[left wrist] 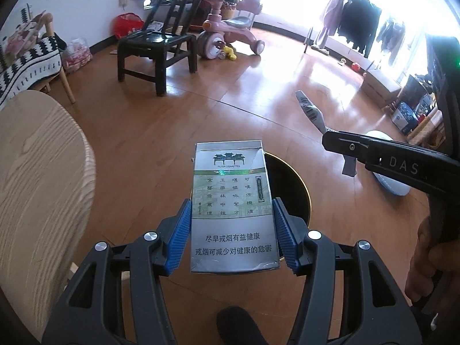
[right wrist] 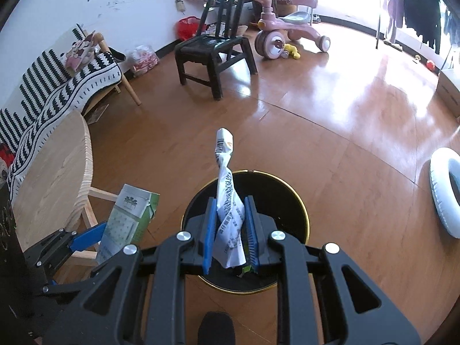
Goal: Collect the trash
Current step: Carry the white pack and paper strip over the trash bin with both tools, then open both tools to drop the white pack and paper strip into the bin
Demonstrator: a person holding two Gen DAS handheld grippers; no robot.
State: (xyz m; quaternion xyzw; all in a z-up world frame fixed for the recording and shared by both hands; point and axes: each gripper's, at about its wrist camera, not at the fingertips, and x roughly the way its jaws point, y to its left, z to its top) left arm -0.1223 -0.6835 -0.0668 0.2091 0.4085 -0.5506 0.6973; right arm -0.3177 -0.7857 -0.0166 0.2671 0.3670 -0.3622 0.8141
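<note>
My left gripper (left wrist: 232, 211) is shut on a silver and green cigarette pack (left wrist: 231, 201), held upright over the left rim of a black trash bin with a gold rim (left wrist: 299, 184). My right gripper (right wrist: 230, 210) is shut on a twisted white plastic wrapper (right wrist: 227, 189), held above the open bin (right wrist: 276, 201). In the left wrist view the right gripper (left wrist: 339, 141) comes in from the right with the wrapper (left wrist: 310, 109) sticking up. In the right wrist view the left gripper and the pack (right wrist: 126, 221) show at lower left.
A light wooden round table (left wrist: 37, 178) stands at the left. A black wooden chair (left wrist: 161, 46) and a pink tricycle (left wrist: 227, 34) stand farther back. A white inflatable ring (right wrist: 445, 192) lies on the wooden floor at the right. A striped sofa (right wrist: 57, 86) is at the left.
</note>
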